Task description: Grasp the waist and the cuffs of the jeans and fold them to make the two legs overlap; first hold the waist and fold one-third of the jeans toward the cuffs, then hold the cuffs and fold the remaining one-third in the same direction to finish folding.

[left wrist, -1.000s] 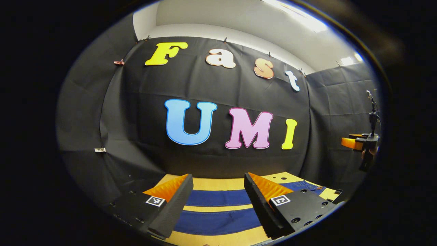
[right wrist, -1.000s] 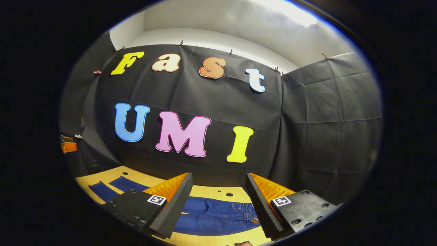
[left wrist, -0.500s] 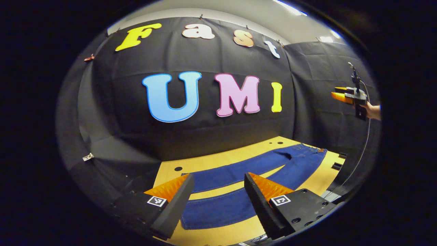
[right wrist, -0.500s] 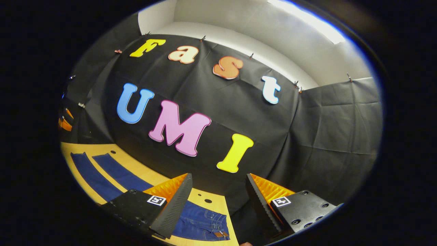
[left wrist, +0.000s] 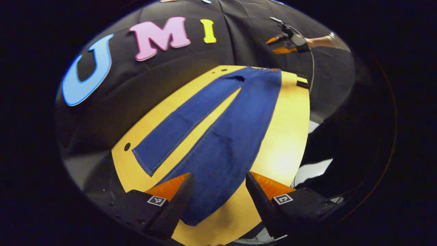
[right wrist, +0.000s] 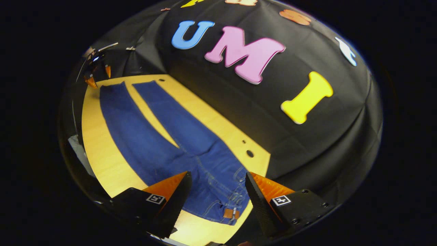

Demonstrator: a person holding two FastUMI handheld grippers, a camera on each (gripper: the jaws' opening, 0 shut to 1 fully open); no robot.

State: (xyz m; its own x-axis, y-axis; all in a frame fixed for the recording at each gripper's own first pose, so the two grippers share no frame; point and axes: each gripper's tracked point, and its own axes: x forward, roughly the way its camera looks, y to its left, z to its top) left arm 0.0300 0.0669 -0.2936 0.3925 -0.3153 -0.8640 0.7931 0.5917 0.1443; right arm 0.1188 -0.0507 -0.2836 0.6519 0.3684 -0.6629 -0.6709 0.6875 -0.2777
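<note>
Flat on the yellow table (left wrist: pixel 290 112), the jeans (left wrist: pixel 218 136) lay spread, legs apart, running from lower centre to upper right of the left gripper view. Left gripper (left wrist: pixel 215 184) hung wide above the near cuff (left wrist: pixel 198 218), gripping nothing. Right gripper (right wrist: pixel 215 182) was wide too, over the waist (right wrist: pixel 225 213) at bottom centre of its view.

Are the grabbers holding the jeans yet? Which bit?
No, nothing is held. The left gripper is open above a cuff of the jeans, and the right gripper is open above the waist.
</note>
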